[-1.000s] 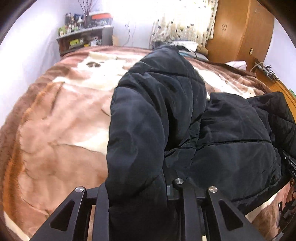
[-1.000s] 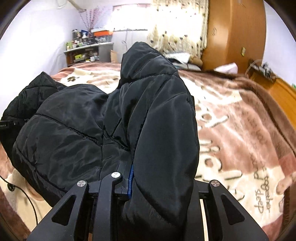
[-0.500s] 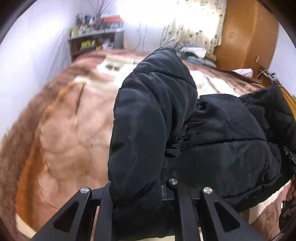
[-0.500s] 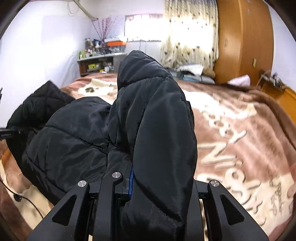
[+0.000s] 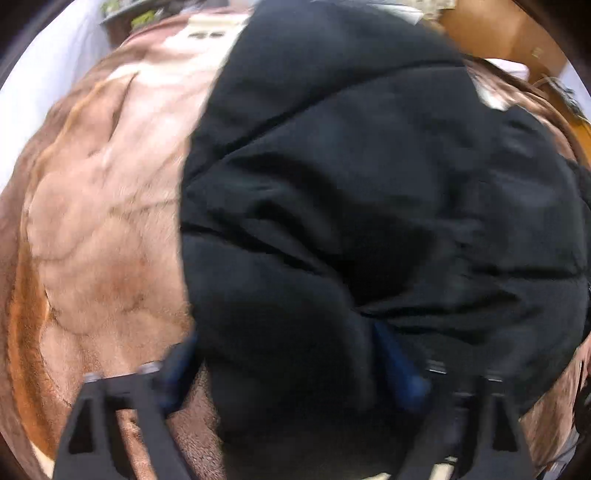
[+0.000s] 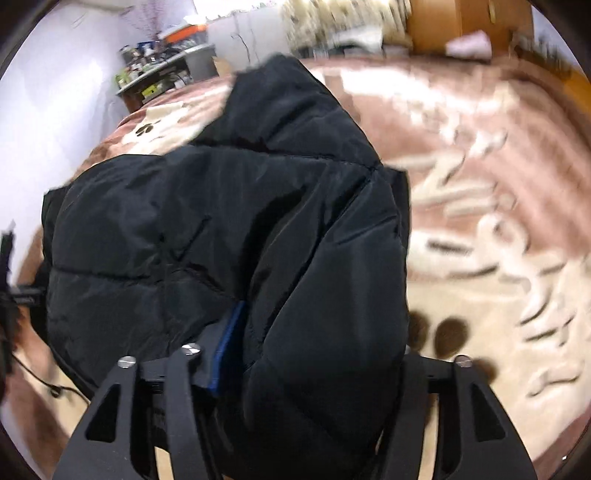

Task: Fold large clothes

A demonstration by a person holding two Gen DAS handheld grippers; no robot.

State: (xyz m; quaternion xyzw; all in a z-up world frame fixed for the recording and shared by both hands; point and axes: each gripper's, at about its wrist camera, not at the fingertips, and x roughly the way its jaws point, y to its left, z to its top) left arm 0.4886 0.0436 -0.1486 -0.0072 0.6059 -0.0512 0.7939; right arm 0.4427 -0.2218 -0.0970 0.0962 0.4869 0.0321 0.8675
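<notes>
A: What can't you make out?

B: A good deal. The left view is smeared with blur. The jacket [image 5: 369, 221] fills most of it and covers the far side of the bed, and the shelf [image 5: 147, 11] is cut off at the top edge. The left gripper [image 5: 288, 354] shows only as soft black frames with blue pads [image 5: 399, 365].

A: And its jaws?

B: Spread wide, with a thick fold of jacket bulging between them. Whether the pads press the cloth or merely flank it, I cannot tell through the blur.

A: The right side?

B: Sharper. The right gripper [image 6: 314, 350] pinches a padded fold of the jacket [image 6: 258, 240]. One blue pad [image 6: 229, 343] lies flat against the cloth; the other finger is buried under it.

A: Materials?

B: The jacket is black, quilted and puffy, with a slight sheen and stitched seams dividing it into panels. It lies heaped on the blanket [image 6: 480, 221], its near edge lifted in the grippers. The blanket is plush, brown and cream, with blurred lettering and dark spots. A thin cable [image 6: 48, 384] trails at the left, partly hidden by the jacket. Behind stand a cluttered shelf [image 6: 166, 70], a patterned curtain [image 6: 343, 14] and a wooden wardrobe [image 6: 469, 18], all smeared.
</notes>
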